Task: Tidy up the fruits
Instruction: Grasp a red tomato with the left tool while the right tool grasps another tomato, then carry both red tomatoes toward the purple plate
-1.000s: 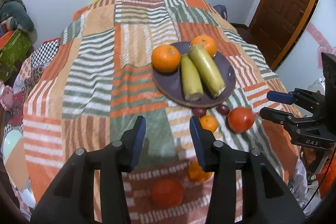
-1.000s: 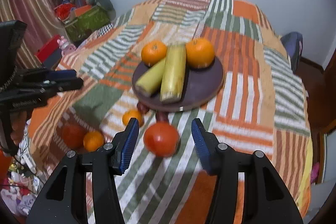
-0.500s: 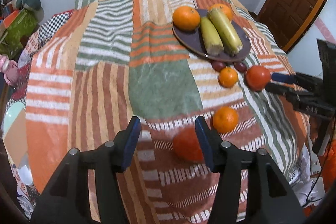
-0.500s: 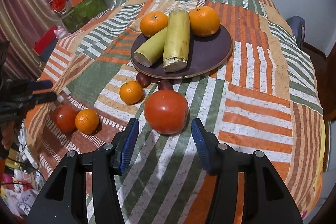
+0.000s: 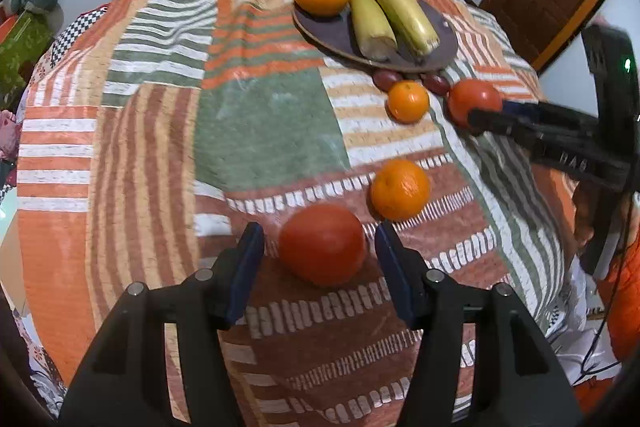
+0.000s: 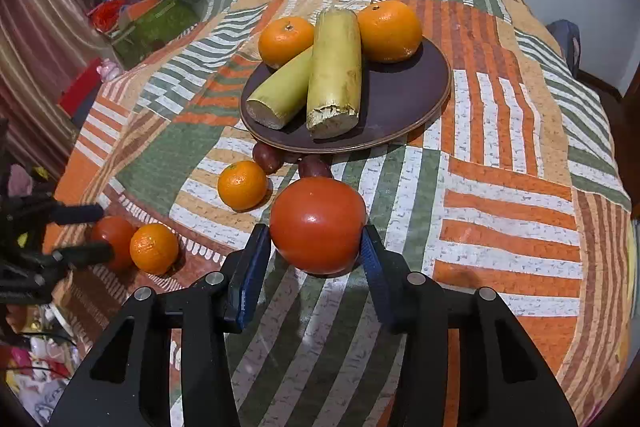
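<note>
Patchwork cloth (image 6: pixel 500 155) covers the table; a plate (image 6: pixel 404 95) sits upper centre. Both grippers straddle tomatoes to carry them there. The left gripper (image 5: pixel 320 247) has just been opening and stands clear of its tomato (image 5: pixel 322 245). The right gripper (image 6: pixel 316 247), just closing, touches its tomato (image 6: pixel 318 225). Only the right view shows that contact plainly.

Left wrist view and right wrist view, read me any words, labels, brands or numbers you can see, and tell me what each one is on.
"DAS": on the black body of the right gripper, seen upside down in the left wrist view.
Nothing else: no readable text shows in the right wrist view.
</note>
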Demonstrator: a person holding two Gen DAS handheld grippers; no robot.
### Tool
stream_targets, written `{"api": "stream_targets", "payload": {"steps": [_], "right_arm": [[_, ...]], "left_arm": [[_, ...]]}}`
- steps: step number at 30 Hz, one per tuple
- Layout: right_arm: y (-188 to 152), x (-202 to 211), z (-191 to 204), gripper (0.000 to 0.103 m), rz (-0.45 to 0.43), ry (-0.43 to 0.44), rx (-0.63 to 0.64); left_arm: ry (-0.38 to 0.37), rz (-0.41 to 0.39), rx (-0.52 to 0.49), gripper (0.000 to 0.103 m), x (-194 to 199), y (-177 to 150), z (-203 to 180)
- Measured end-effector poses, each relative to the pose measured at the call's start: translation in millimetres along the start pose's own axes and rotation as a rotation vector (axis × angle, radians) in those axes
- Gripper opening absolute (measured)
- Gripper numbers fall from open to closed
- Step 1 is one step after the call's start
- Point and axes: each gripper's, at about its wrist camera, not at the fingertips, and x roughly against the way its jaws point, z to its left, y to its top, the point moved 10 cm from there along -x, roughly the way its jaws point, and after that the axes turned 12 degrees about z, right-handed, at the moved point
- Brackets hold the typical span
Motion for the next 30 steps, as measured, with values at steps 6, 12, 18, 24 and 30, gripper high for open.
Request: {"api": "stream_targets", "payload": {"steps": [6, 12, 18, 24, 30], "right_arm": [[-6.4, 7.5, 2.0, 0.042, -0.008, 0.029, -0.003], [-18.0, 16.0, 5.2, 0.042, -0.02, 0.003, 0.026], [-21.6, 25.0, 5.4, 0.042, -0.039, 0.023, 0.013], [-21.5, 30.6, 8.3, 0.041, -0.057, 0.036, 0.0], [-7.8, 46.4, 7.1, 0.028, -0.097, 0.065, -0.01]], "left_arm": [[0.049, 0.003, 0.019, 0.057, -11.3, -4.3, 1.9], [0.034, -0.011, 0.03, 0.047, -9.8, -5.7, -0.2], [0.062, -0.026, 0.079, 0.047, -4.7, -0.2, 11.8], [0.061, -0.064, 0.107, 0.047, 11.4, 16.7, 20.5], [0.047, -0.122, 0.086, 0.047, 32.2, 39.2, 11.0]]}}
